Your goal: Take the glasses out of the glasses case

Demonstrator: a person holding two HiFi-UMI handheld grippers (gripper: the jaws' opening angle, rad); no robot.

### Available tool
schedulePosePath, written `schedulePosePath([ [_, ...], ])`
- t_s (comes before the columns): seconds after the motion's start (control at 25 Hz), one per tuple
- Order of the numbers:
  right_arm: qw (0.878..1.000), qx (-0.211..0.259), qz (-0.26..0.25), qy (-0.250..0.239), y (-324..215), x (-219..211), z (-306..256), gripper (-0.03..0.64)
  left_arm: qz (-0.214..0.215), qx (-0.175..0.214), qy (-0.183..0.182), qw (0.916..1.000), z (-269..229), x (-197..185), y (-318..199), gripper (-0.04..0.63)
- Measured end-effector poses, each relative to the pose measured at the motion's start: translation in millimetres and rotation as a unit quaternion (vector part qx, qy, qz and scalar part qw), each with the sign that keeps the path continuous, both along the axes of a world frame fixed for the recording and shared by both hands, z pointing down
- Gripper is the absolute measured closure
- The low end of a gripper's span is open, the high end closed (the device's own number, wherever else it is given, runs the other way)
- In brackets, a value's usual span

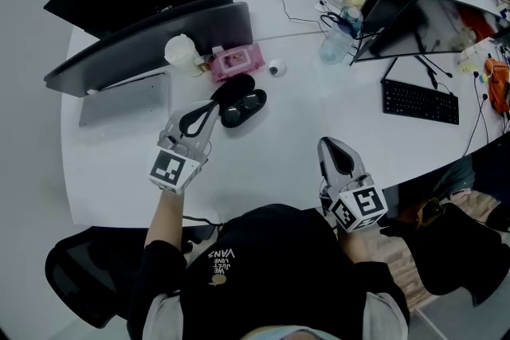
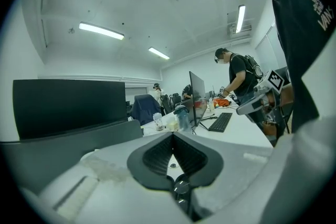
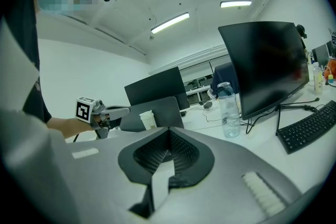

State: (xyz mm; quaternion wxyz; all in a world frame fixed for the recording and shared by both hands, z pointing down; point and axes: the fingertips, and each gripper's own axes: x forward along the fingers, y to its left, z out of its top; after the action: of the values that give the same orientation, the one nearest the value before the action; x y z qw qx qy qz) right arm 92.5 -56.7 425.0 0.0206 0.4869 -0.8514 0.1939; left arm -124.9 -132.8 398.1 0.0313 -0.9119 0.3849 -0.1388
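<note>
Grey left gripper (image 1: pixel 210 106), jaws pressed together on nothing, tips just beside the open black oval glasses case (image 1: pixel 241 101) (grey right gripper (image 1: pixel 329 144) likewise closed, empty).

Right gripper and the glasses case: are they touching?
Apart. The head view shows bare table between the right gripper and the glasses case.
</note>
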Motion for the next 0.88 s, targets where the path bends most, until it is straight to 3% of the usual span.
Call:
schedulePosePath([
  [0.88, 1.0, -0.02, 0.001, -0.004, -18.9, 4.4, 20.1, 0.618, 0.032, -0.069, -0.036, 0.9965, 89.8, 13.6, -36.1, 0.594],
])
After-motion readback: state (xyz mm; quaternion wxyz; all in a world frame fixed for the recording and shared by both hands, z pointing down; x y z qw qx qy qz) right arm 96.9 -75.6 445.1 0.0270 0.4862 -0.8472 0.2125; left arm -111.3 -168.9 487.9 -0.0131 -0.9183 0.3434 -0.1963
